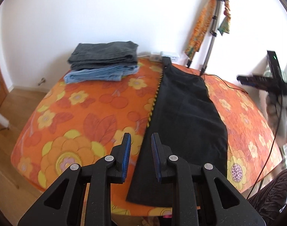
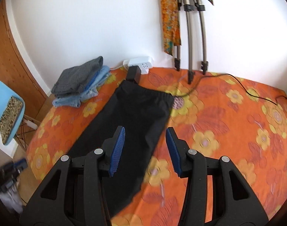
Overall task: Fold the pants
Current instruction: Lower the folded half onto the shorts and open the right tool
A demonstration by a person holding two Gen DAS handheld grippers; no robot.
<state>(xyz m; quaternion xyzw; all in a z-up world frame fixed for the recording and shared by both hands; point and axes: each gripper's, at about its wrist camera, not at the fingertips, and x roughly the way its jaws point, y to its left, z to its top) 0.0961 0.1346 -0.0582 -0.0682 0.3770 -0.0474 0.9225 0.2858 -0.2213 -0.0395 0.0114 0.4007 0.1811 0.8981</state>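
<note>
Spread over a wide table [image 1: 90, 113], an orange cloth printed with yellow flowers and red leaves, hanging down at the near and left edges. Laid flat along it, running from the near edge toward the far wall: long black pants [image 1: 184, 116], folded lengthwise into one narrow strip, waistband at the far end, a yellow-and-black twisted trim down the left edge in the left wrist view. At the far left corner of the table, a stack of folded garments [image 1: 103, 62]: dark grey pair on top, light blue denim beneath, well apart from the black pants. Against the plain white wall, a white power strip [image 2: 140, 64] at the table's far edge, with a black plug block just beside the waistband; a thin black cable [image 2: 247, 90] trailing across the cloth to the right. Leaning on the wall, a metal tripod [image 2: 189, 28] draped with orange patterned fabric. Wooden floor and a wooden door on the left; a pale blue chair [image 2: 4, 101] carrying a leopard-print cushion.

Left claw [image 1: 141, 158] above the near end of the pants, blue ribbed pads apart, gripping nothing. Right claw [image 2: 146, 150] over the pants' right edge, pads spread wide, likewise empty.
</note>
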